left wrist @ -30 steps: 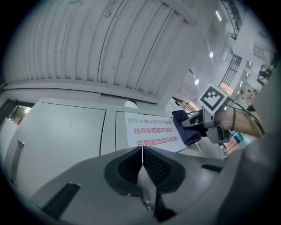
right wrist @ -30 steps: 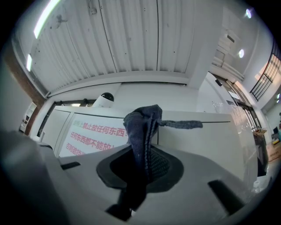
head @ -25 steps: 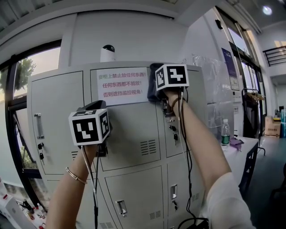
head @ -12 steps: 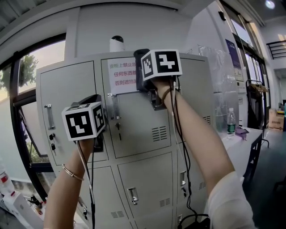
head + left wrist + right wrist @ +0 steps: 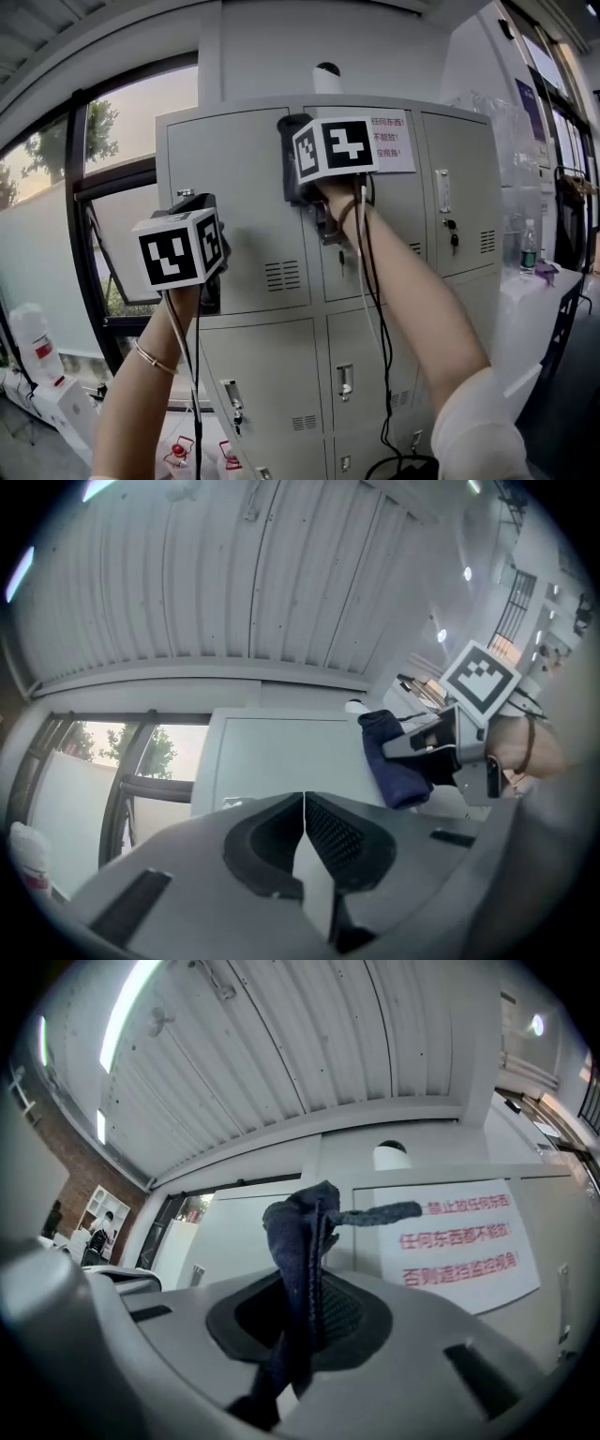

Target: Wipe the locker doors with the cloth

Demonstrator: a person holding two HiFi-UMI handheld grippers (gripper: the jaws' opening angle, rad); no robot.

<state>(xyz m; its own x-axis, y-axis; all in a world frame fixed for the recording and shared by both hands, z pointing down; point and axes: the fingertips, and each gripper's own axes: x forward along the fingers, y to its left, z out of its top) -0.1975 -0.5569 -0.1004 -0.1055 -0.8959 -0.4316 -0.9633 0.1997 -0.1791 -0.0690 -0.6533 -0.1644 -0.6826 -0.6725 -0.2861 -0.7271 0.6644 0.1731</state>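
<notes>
Right, the cloth (image 5: 302, 1241) first: it is dark blue and sits pinched between the jaws of the right gripper (image 5: 309, 1309), which are clenched on it. In the right gripper view it bunches up out of the jaws toward twelve o'clock, and one thin tail of it sticks out toward three o'clock, across the edge of the notice (image 5: 459, 1241) with red print.

From my head view, that gripper is raised to about twelve o'clock and holds the cloth by the top of the grey locker doors (image 5: 234, 206), near the seam between the upper left door and the middle one. The left gripper view shows the cloth hanging in front of the locker face. I cannot tell from any view whether it actually presses on the metal.

The left gripper (image 5: 305, 822) has its jaws clenched together with nothing between them. In the head view it is held lower, at roughly eight o'clock from the right one, in front of the upper left door. A thin bracelet (image 5: 150, 356) shows on the wrist below it, and cables hang down from both grippers.

A white dome camera (image 5: 326, 77) stands on top of the lockers, at twelve o'clock from the cloth. A large window (image 5: 112, 187) lies at nine o'clock. At three o'clock a water bottle (image 5: 528, 251) stands on a white table (image 5: 520, 314).
</notes>
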